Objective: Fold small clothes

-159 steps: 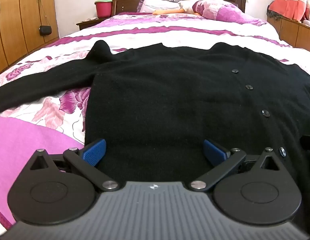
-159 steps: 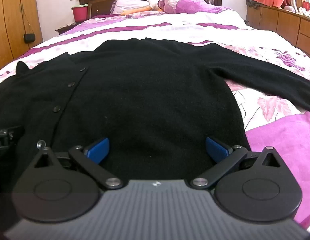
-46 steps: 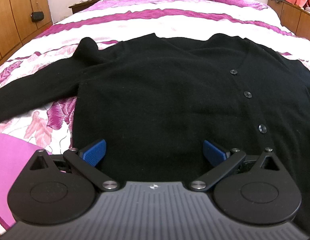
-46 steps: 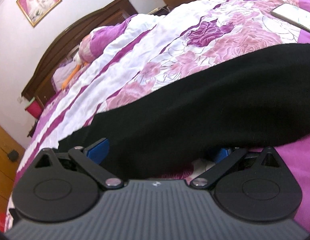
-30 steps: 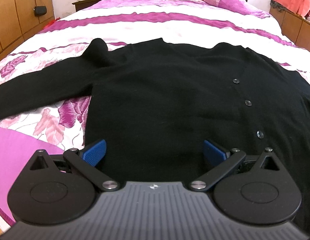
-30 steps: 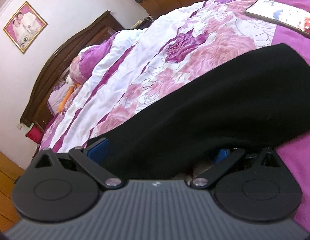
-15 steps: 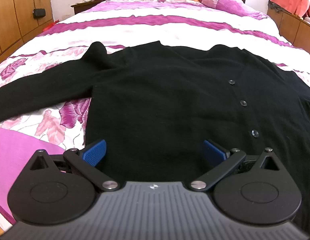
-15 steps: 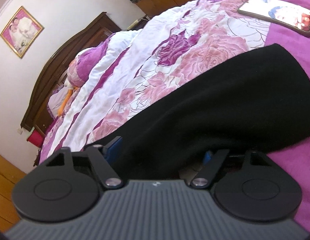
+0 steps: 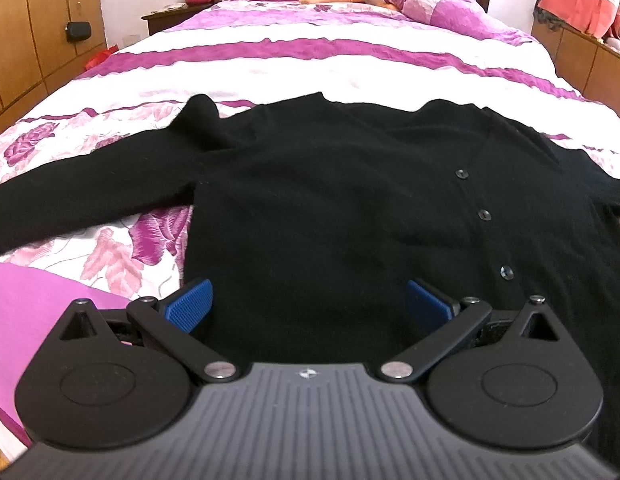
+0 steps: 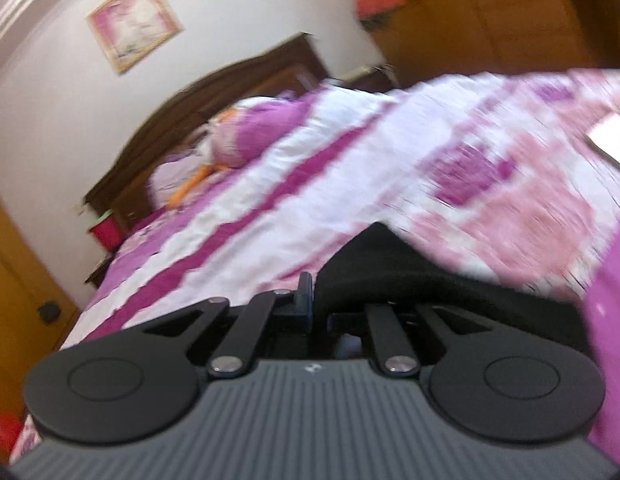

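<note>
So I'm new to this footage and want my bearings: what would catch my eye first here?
A black cardigan lies spread flat, buttons up, across the foot of a bed with a purple and white floral bedspread, and the left gripper hovers over its hem with jaws wide open. In the blurred right wrist view, the right gripper has its jaws shut on a fold of the cardigan's black sleeve.

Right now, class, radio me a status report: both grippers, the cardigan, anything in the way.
Left gripper open, over the black cardigan. Right gripper shut on the sleeve. Cardigan buttoned, flat on the bedspread. Phone beyond the sleeve, not obstructing.
</note>
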Demonstrator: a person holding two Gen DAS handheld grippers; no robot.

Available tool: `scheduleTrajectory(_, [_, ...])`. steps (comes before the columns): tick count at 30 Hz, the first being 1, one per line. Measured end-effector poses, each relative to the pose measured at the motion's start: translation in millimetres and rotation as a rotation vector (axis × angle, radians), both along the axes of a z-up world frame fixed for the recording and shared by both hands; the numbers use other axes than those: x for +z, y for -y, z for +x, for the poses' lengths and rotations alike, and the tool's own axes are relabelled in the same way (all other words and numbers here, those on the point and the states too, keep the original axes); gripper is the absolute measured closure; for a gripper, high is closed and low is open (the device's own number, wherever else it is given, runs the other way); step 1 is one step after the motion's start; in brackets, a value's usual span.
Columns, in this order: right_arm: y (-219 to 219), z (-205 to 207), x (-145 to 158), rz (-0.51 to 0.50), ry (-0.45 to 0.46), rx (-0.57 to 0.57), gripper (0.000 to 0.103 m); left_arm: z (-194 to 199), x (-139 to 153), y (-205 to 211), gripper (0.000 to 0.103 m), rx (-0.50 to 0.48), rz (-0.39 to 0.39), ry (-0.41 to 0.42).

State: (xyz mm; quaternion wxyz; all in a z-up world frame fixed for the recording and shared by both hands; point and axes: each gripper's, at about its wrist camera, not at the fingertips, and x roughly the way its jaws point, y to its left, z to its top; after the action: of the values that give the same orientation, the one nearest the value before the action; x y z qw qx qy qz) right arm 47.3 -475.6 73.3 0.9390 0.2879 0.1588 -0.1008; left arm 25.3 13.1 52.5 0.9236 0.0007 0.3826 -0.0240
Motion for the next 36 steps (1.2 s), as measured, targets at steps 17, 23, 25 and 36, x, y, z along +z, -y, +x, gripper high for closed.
scheduleTrajectory(17, [-219.0, 81.8, 7.0, -0.444, -0.105, 0.582, 0.094, -8.1, 9.2, -32.6, 0.0, 0.05, -0.028, 0.031])
scheduleTrajectory(23, [-254.8, 92.4, -44.3, -0.426, -0.253, 0.656, 0.092, -6.6, 8.6, -39.0, 0.0, 0.043, -0.017, 0.036])
scheduleTrajectory(25, [-262.1, 89.7, -54.0, -0.44, -0.265, 0.639, 0.091, -5.1, 8.7, -39.5, 0.0, 0.041, -0.008, 0.042])
scheduleTrajectory(36, [-256.7, 59.4, -36.4, -0.285, -0.316, 0.599, 0.058, 6.7, 9.2, -29.1, 0.0, 0.01, 0.017, 0.052])
